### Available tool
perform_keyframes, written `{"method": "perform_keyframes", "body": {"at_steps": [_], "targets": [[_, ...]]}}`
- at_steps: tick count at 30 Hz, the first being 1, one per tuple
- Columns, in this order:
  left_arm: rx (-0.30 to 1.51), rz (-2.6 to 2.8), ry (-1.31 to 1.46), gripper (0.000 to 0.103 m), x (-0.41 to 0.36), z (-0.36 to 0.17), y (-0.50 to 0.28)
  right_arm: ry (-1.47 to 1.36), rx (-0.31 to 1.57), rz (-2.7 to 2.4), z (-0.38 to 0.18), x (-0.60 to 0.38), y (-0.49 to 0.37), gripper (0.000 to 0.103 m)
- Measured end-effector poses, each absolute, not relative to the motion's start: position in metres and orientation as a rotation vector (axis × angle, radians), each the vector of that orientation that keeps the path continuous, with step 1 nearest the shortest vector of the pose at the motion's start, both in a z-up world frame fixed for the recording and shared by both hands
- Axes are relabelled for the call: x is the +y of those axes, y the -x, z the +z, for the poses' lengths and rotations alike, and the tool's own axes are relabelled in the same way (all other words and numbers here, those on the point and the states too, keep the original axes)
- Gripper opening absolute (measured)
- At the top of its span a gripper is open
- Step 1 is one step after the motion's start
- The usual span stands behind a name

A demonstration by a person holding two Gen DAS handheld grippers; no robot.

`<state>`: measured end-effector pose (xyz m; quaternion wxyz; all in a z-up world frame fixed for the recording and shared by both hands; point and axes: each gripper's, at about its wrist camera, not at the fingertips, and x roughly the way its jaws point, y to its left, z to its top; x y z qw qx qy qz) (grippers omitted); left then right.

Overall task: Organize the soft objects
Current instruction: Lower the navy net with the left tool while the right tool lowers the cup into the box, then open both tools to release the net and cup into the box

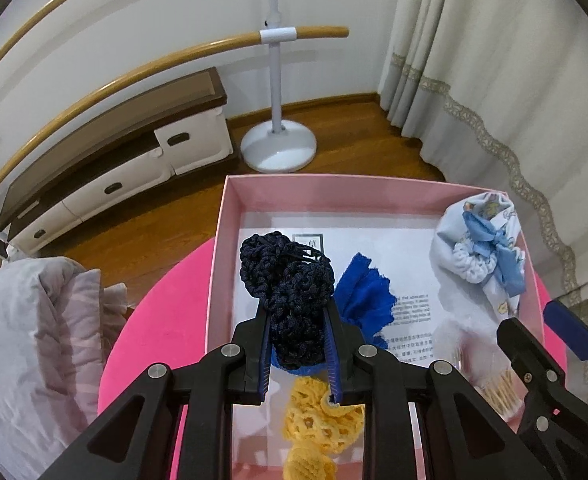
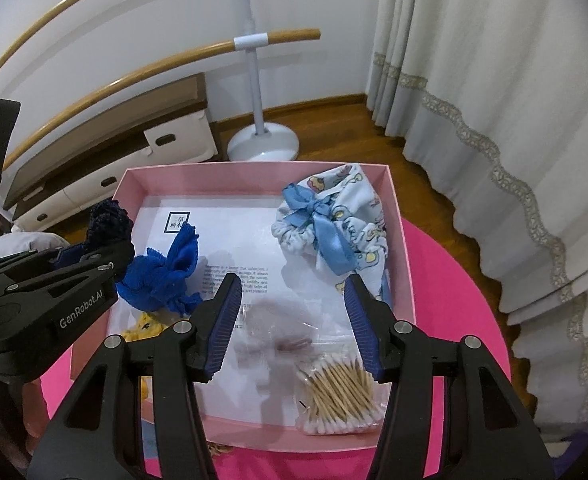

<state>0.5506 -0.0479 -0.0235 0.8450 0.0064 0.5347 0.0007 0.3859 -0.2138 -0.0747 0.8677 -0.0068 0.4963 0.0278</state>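
My left gripper [image 1: 295, 320] is shut on a dark navy crocheted piece [image 1: 290, 288] and holds it above the left part of a pink box [image 1: 230, 216]. Under it lie a bright blue cloth [image 1: 367, 294] and a yellow crocheted piece [image 1: 321, 420]. A white printed pouch with a light blue ribbon [image 1: 485, 256] lies at the box's far right. My right gripper [image 2: 292, 304] is open and empty above the box's near right, over a clear bag and a pack of cotton swabs [image 2: 339, 396]. The right wrist view also shows the pouch [image 2: 333, 220] and blue cloth [image 2: 162, 272].
The box stands on a round pink table [image 2: 453, 320]. A printed white sheet [image 2: 238, 232] lines the box floor. A grey blanket [image 1: 34, 328] lies left of the table. A white floor stand [image 1: 278, 148], a low cabinet [image 1: 114, 176] and curtains [image 2: 493, 120] stand behind.
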Motion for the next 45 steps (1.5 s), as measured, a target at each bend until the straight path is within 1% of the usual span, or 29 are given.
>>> {"method": "perform_keyframes", "body": {"at_steps": [2,4,6,7,9,11,17,24,36,45], "targets": [[1.119,0.002,-0.017,0.021,-0.049,-0.024,-0.551,0.010,1.035,0.047,-0.074,-0.215,-0.386,0.063],[1.123,0.006,-0.024,0.028,-0.050,-0.027,-0.553,0.014,1.029,0.031,-0.072,-0.217,-0.385,0.068],[1.118,0.011,-0.034,0.049,-0.050,-0.028,-0.545,0.011,1.031,0.024,-0.072,-0.220,-0.386,0.071],[1.108,0.018,-0.042,0.055,-0.050,-0.028,-0.545,0.009,1.034,0.023,-0.072,-0.221,-0.387,0.071],[1.087,0.030,-0.055,0.071,-0.051,-0.026,-0.541,0.009,1.042,0.015,-0.072,-0.224,-0.388,0.071],[1.079,0.028,-0.057,0.079,-0.053,-0.026,-0.536,0.012,1.046,0.010,-0.073,-0.226,-0.390,0.071],[1.071,0.022,-0.067,0.080,-0.055,-0.023,-0.525,0.011,1.053,0.003,-0.072,-0.228,-0.393,0.071],[1.100,0.012,-0.074,0.081,-0.057,-0.024,-0.531,0.019,1.053,-0.002,-0.071,-0.225,-0.391,0.071],[1.095,0.025,-0.079,0.082,-0.052,-0.016,-0.528,0.008,1.066,-0.023,-0.073,-0.231,-0.393,0.071],[1.074,0.014,-0.093,0.082,-0.057,-0.005,-0.512,0.011,1.015,-0.025,-0.057,-0.231,-0.381,0.071]]}}
